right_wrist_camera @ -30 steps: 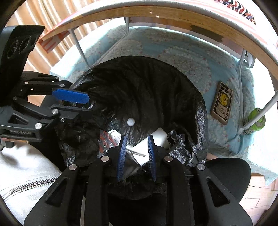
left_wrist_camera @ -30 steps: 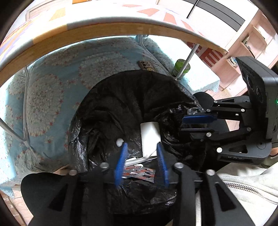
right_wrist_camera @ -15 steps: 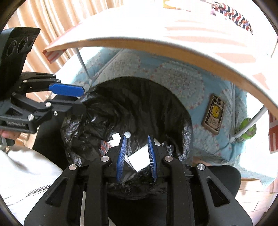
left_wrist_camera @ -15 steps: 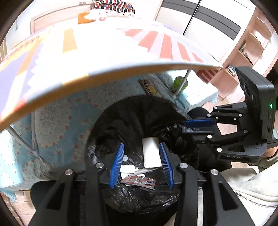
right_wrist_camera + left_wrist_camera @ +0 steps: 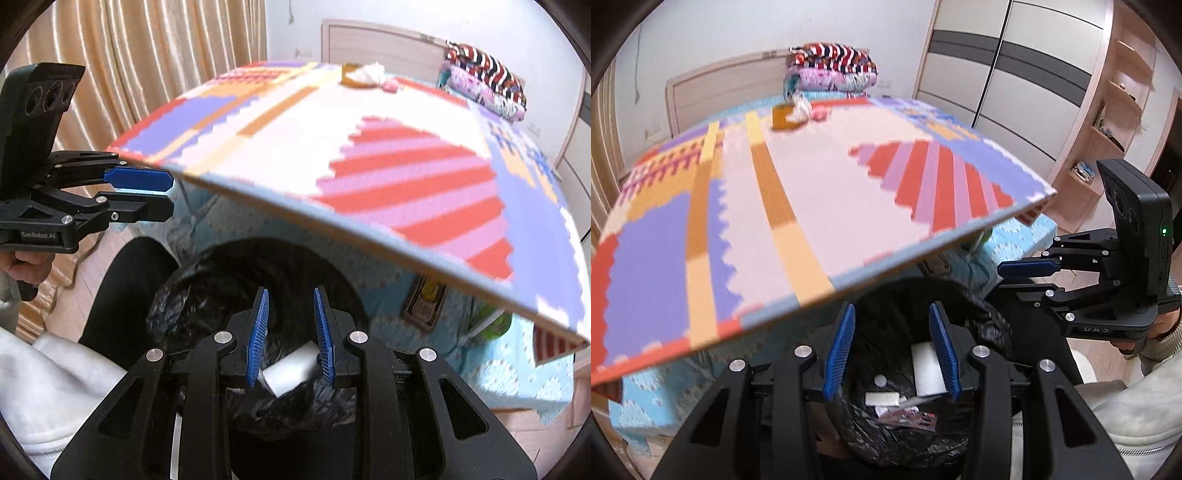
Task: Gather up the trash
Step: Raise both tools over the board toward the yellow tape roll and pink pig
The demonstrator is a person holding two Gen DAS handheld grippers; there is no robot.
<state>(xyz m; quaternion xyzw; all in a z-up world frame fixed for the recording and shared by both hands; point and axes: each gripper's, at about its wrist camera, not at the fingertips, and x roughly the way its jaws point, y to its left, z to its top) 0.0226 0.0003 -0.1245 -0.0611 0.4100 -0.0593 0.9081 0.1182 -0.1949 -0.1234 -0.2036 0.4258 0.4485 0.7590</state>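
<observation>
Both grippers are hovering empty over the black trash bag (image 5: pixel 916 439): left gripper (image 5: pixel 892 350) with fingers (image 5: pixel 840 350) released at a moderate gap, right gripper (image 5: pixel 290 336) with fingers (image 5: pixel 258 339) parted narrower, nothing between the pads in either view. Collected trash is sitting at the bag's bottom: a white card (image 5: pixel 925 365), a small white cap (image 5: pixel 880 380), a white wrapper (image 5: pixel 882 398) and a red foil packet (image 5: pixel 908 419). What is left is lying at the bench's (image 5: pixel 820 199) far end: a brown box with white tissue (image 5: pixel 788 114) and a pink scrap (image 5: pixel 820 113) just beside it. The step looks like clearing the bench edge and reaching for those. Advice: the person is best rising fully above the near edge before going forward, widening the fingers on approach, one piece per gripper, and keeping the two grippers apart.
</observation>
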